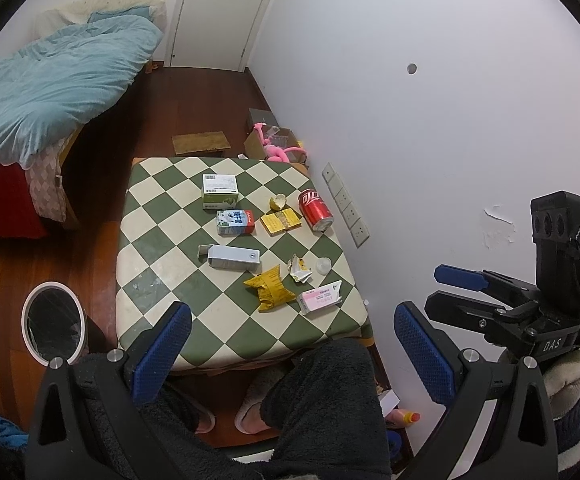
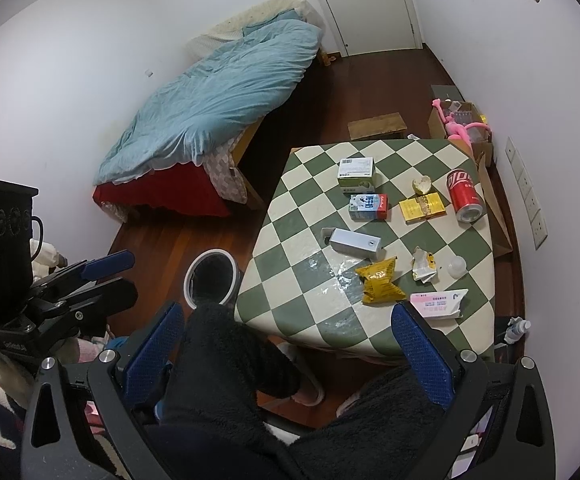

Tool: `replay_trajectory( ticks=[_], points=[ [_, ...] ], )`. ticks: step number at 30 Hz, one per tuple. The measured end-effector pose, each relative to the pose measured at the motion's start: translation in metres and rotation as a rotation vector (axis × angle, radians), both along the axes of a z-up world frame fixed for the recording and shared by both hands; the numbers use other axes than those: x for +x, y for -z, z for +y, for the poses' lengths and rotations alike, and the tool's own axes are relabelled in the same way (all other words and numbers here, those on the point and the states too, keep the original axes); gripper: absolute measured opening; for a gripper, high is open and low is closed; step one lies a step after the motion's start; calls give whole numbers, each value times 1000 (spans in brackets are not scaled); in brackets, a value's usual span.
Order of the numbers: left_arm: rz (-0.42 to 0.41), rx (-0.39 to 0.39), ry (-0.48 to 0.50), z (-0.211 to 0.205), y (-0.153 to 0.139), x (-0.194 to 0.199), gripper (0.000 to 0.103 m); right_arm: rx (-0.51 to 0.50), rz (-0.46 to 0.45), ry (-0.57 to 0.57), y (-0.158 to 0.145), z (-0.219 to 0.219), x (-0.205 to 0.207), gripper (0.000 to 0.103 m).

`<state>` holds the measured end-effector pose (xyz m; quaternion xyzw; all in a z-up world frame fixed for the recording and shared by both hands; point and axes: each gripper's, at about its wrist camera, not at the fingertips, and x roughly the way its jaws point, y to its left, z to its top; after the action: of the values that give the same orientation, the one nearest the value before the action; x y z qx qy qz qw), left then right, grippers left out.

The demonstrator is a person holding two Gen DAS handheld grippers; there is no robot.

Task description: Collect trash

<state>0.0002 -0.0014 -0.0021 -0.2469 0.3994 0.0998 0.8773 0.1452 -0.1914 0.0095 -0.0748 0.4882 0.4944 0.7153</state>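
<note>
A green-and-cream checkered table (image 1: 149, 280) (image 2: 290, 312) carries trash: a red cola can (image 1: 315, 209) (image 2: 465, 195) on its side, a yellow crumpled bag (image 1: 270, 288) (image 2: 378, 281), a pink-and-white packet (image 1: 320, 297) (image 2: 440, 303), a crumpled wrapper (image 1: 298, 269) (image 2: 423, 265), a grey box (image 1: 233, 257) (image 2: 354, 244), a milk carton (image 1: 234, 222) (image 2: 368, 206), a green-white box (image 1: 219, 191) (image 2: 356, 173) and a yellow pack (image 1: 281, 221) (image 2: 422, 207). A white-rimmed bin (image 1: 53, 323) (image 2: 209, 276) stands on the floor left of the table. My left gripper (image 1: 292, 350) and right gripper (image 2: 287, 350) are open, empty, held above the near table edge.
A bed with a blue duvet (image 1: 49, 84) (image 2: 209, 108) is at the left. A wall with sockets (image 1: 346, 204) runs along the table's right side. A cardboard box with a pink toy (image 1: 273, 144) (image 2: 462, 124) sits beyond the table. My legs and slippers are below.
</note>
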Motion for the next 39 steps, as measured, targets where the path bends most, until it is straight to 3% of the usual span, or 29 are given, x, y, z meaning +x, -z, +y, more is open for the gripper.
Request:
replay_trajectory(
  ticks=[39],
  points=[
    [-13, -2, 4, 3, -4, -1, 103, 1, 0, -3, -2, 2, -1, 103]
  ],
)
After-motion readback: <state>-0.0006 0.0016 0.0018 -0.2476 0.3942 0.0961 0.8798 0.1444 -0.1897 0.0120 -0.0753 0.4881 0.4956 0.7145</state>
